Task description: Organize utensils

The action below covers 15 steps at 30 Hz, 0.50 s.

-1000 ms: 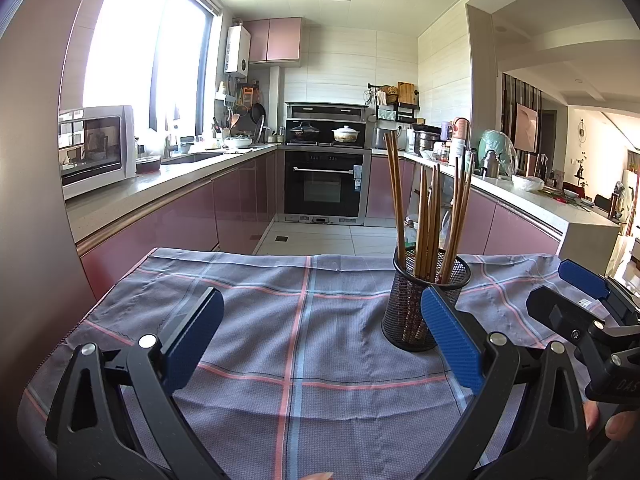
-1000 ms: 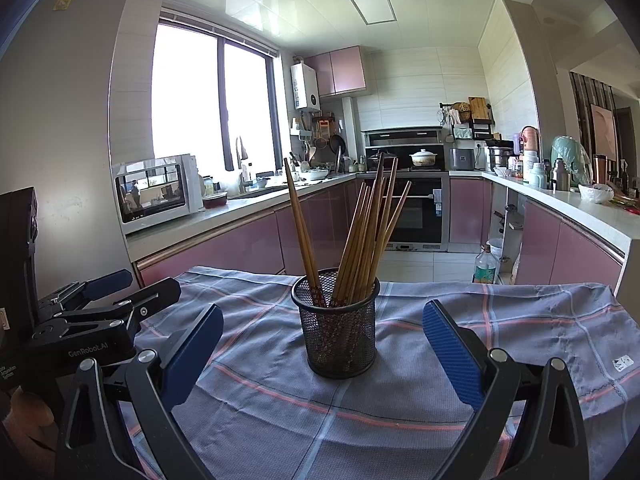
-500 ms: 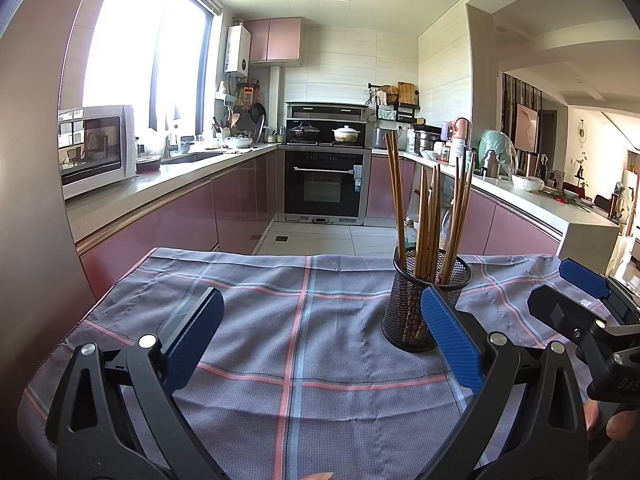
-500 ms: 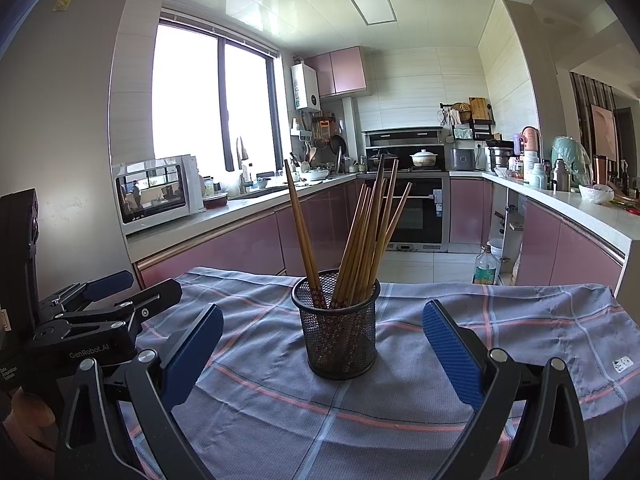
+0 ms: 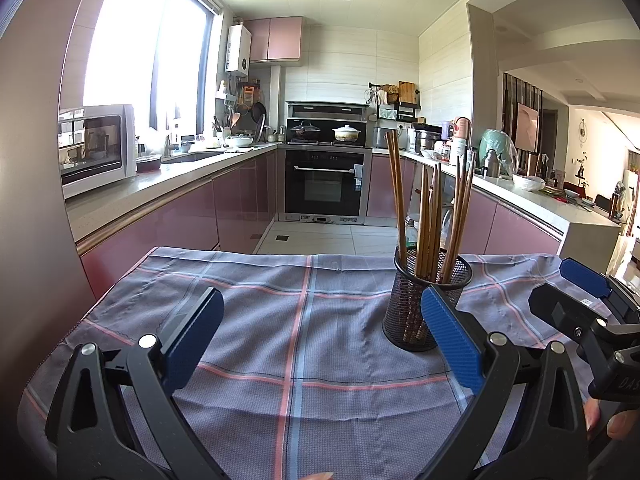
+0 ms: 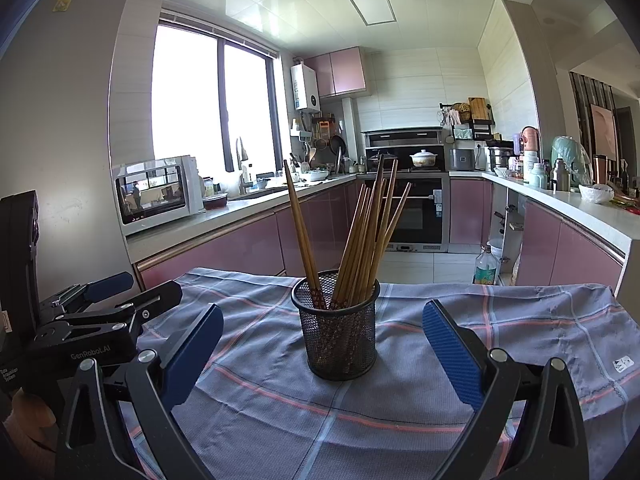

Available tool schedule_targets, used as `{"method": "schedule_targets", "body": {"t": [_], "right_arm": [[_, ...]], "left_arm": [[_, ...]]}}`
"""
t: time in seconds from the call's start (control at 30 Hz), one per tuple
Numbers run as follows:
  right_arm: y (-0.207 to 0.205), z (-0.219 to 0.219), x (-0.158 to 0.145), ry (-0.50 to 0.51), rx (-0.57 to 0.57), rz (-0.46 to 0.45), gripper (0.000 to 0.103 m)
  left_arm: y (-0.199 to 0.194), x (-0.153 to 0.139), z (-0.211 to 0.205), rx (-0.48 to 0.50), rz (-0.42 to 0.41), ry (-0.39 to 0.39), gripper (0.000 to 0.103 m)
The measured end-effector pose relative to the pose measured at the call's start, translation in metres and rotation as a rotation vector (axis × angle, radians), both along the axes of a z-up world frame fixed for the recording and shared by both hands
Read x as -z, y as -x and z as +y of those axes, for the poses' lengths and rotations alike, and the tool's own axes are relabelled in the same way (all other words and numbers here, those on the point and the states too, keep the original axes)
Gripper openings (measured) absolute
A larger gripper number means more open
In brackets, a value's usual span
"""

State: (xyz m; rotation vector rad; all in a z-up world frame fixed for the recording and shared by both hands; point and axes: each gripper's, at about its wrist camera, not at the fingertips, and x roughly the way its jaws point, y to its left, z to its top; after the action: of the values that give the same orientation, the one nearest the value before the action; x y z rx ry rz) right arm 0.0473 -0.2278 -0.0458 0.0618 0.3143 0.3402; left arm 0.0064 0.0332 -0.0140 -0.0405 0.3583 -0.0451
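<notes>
A black mesh holder (image 6: pixel 338 330) stands upright on the grey checked cloth (image 6: pixel 500 332), holding several wooden chopsticks (image 6: pixel 360 236) that lean apart. My right gripper (image 6: pixel 320 354) is open just short of the holder, its blue pads either side, nothing between them. In the left wrist view the mesh holder (image 5: pixel 420 304) with its chopsticks (image 5: pixel 430 216) sits to the right, partly behind the right pad. My left gripper (image 5: pixel 320 340) is open over bare cloth (image 5: pixel 300 320), holding nothing. Each view shows the other gripper at its edge: the left gripper (image 6: pixel 104 300) and the right gripper (image 5: pixel 576 300).
The table ends just beyond the holder, with kitchen floor behind it. Pink cabinets and counters run along both sides, with a microwave (image 6: pixel 160 194) on the left and an oven (image 5: pixel 326 184) at the back. A plastic bottle (image 6: pixel 486 266) stands on the floor to the right.
</notes>
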Motion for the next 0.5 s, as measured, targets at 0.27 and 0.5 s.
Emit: {"method": "schedule_targets", "body": {"t": [0.27, 0.5], "right_arm": [[0.0002, -0.0005, 0.0000, 0.000, 0.003, -0.003, 0.096], [0.0008, -0.0011, 0.0004, -0.005, 0.005, -0.009, 0.096]], "left_arm": [[-0.0004, 0.0003, 0.0000, -0.005, -0.005, -0.003, 0.097], [-0.0002, 0.0008, -0.0010, -0.025, -0.020, -0.008, 0.097]]}}
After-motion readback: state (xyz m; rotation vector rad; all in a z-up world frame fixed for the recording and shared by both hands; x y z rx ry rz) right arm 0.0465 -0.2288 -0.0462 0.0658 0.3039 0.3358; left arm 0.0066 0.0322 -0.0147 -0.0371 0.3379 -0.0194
